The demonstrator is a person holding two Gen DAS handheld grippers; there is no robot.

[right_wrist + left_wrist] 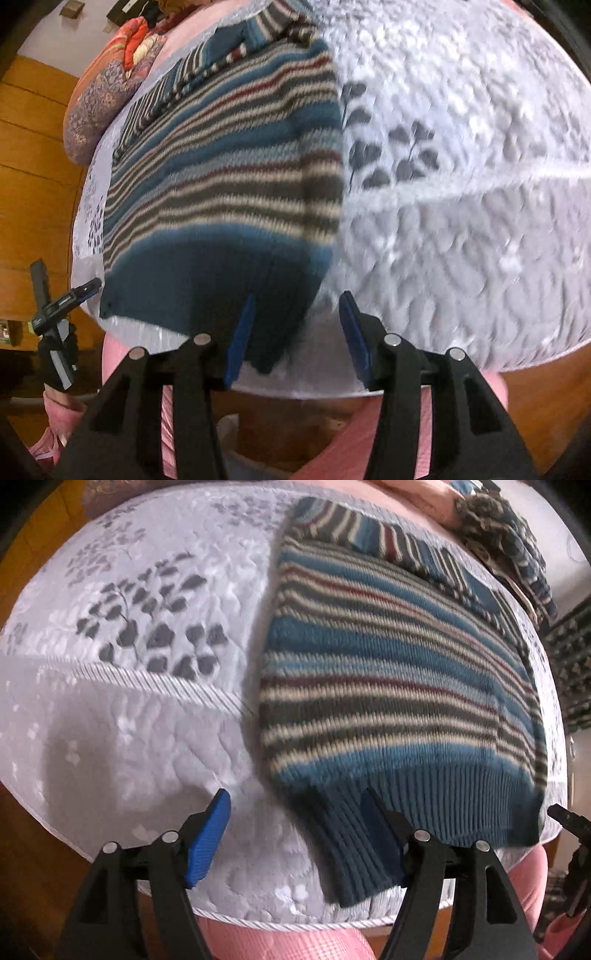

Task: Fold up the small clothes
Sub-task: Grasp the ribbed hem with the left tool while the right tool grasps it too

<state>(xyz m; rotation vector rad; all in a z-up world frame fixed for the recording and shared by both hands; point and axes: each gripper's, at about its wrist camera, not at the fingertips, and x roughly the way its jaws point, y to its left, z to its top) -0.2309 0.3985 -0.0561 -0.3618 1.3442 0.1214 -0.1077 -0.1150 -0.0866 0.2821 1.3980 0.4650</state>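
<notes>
Lying: blue, cream and maroon striped knitted sweater (pixel 388 672) on pale leaf-patterned quilted cloth (pixel 122 716), centre frame.
Handling: probably soft, limp, light; grip ribbed hem.
Tongs: left gripper (pixel 295 830) and right gripper (pixel 295 336) spread wide, pinching nothing.

Left wrist view: sweater (pixel 391 686) lies flat on the counter (pixel 122 716), filling centre and right of frame. Its cuff (pixel 354 845) reaches the near edge, between the fingers of the left gripper (pixel 295 834). Cushion (pixel 513 542) behind, upper right. Right gripper (pixel 565 819) at right edge.

Right wrist view: sweater left of centre, bare counter right.
</notes>
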